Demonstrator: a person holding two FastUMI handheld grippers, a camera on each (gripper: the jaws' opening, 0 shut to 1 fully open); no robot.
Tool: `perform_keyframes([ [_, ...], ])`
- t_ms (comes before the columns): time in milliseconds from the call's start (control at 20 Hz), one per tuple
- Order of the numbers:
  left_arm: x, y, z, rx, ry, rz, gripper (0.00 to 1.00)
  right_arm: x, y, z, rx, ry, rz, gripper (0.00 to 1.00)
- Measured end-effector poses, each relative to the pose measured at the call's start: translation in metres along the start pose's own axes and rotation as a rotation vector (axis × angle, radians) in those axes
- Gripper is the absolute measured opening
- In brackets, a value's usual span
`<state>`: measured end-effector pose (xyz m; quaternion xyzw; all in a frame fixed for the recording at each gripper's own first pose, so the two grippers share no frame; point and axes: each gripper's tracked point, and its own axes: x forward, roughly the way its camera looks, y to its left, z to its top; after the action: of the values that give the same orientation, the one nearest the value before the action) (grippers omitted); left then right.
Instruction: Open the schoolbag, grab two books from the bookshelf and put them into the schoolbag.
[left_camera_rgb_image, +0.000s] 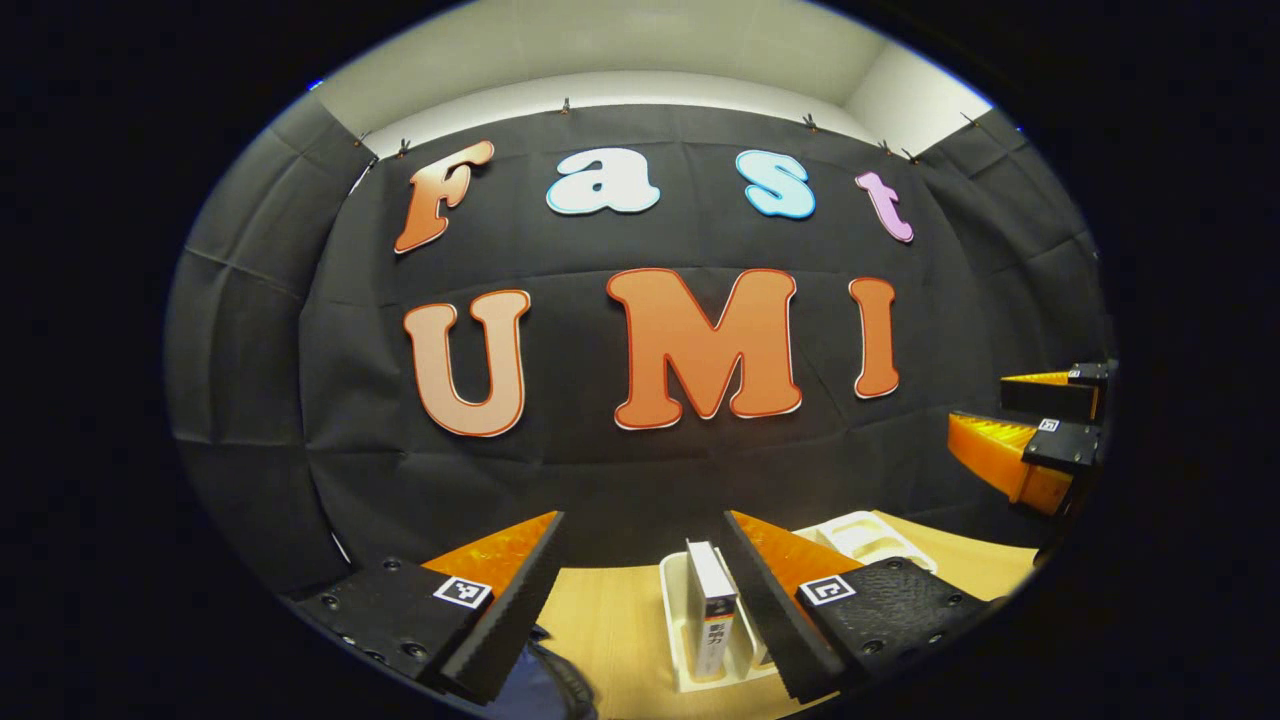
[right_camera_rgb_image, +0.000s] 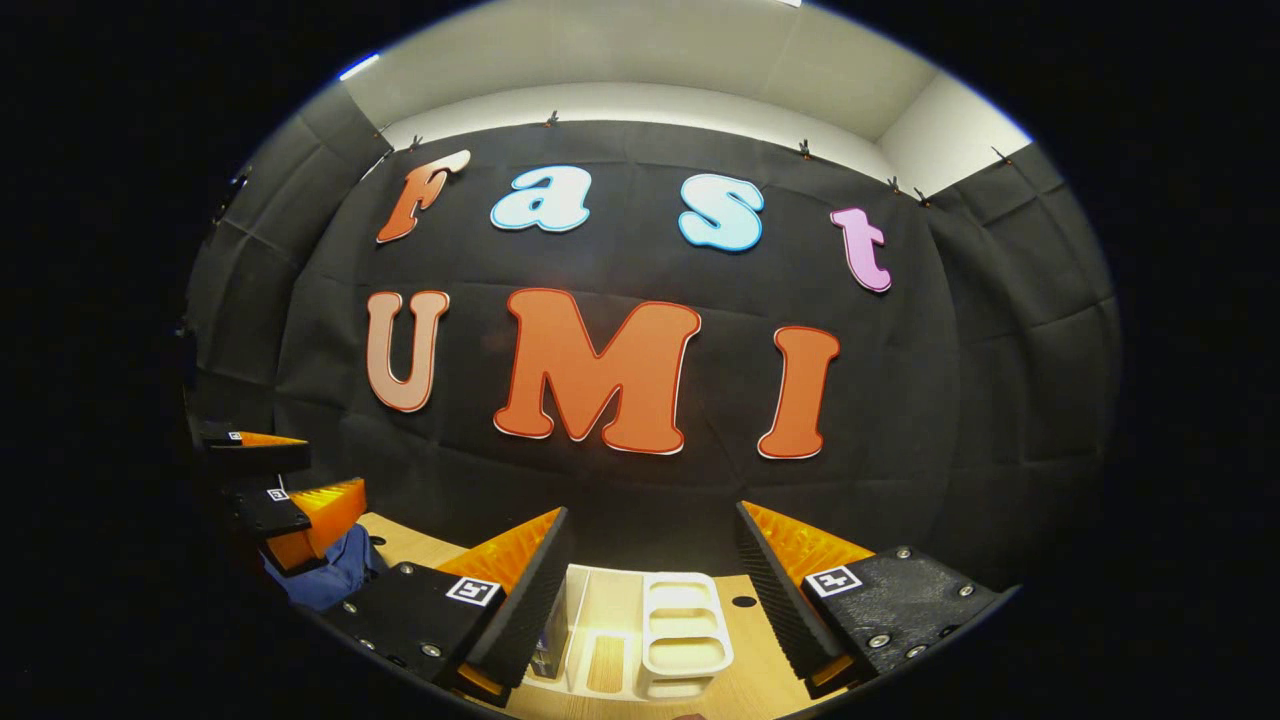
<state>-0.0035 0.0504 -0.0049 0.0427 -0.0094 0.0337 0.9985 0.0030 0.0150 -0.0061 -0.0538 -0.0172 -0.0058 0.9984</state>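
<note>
— What's the biggest thing in front of you?

— The wooden table (left_camera_rgb_image: 610, 620), which fills the low part of my left gripper view from about 5 to 7 o'clock. In my right gripper view the same table (right_camera_rgb_image: 745, 680) sits at 6 o'clock.

— And the schoolbag?

— A dark blue schoolbag (left_camera_rgb_image: 535, 690) shows at 6 o'clock in my left gripper view, right at the bottom edge beneath my left finger. From my right gripper view the blue fabric (right_camera_rgb_image: 335, 570) lies at 8 o'clock, under my other tool.

— Where are the books?

— A white bookshelf (left_camera_rgb_image: 675, 620) stands on the table at 6 o'clock in my left gripper view, and one book (left_camera_rgb_image: 712, 620) stands upright in it, spine towards me. In my right gripper view the bookshelf (right_camera_rgb_image: 640, 640) lies at 6 o'clock between my fingers; a book's edge (right_camera_rgb_image: 550, 650) peeks out just beside my left finger, mostly hidden.

— What are your tools doing?

— My left gripper (left_camera_rgb_image: 645, 590) is spread wide, holding nothing, raised above the table. My right gripper (right_camera_rgb_image: 650, 590) is likewise released, with the shelf seen through the gap. From the left gripper view my right gripper (left_camera_rgb_image: 1035, 440) hangs at 3 o'clock, parted; from the right gripper view my left gripper (right_camera_rgb_image: 275, 480) is at 9 o'clock, parted too.
</note>
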Motion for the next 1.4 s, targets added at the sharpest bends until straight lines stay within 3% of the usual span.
perform_keyframes([
  [400, -0.014, 0.041, -0.074, 0.153, 0.164, 0.032, 0.96, 0.001, 0.005, -0.012, -0.009, 0.028, 0.018, 0.94],
  [450, -0.017, 0.046, -0.086, 0.177, 0.193, 0.03, 1.0, 0.001, 0.006, -0.013, -0.009, 0.03, 0.02, 0.94],
  [500, -0.021, 0.051, -0.1, 0.2, 0.23, 0.034, 0.96, 0.0, 0.006, -0.015, -0.01, 0.035, 0.021, 0.94],
  [550, -0.025, 0.055, -0.116, 0.22, 0.269, 0.033, 1.0, 0.0, 0.007, -0.016, -0.009, 0.037, 0.028, 0.94],
  [650, -0.04, 0.069, -0.153, 0.269, 0.391, 0.045, 0.96, -0.002, 0.011, -0.019, -0.004, 0.036, 0.045, 0.95],
  [1000, -0.079, 0.096, -0.232, 0.464, 0.581, 0.034, 0.98, -0.004, 0.008, -0.037, -0.042, 0.093, 0.03, 0.95],
  [1200, -0.102, 0.105, -0.277, 0.659, 0.638, -0.017, 0.97, -0.003, 0.004, -0.044, -0.063, 0.113, 0.013, 0.94],
  [1400, -0.123, 0.108, -0.319, 0.719, 0.712, -0.065, 0.97, -0.001, 0.006, -0.051, -0.087, 0.135, 0.003, 0.95],
])
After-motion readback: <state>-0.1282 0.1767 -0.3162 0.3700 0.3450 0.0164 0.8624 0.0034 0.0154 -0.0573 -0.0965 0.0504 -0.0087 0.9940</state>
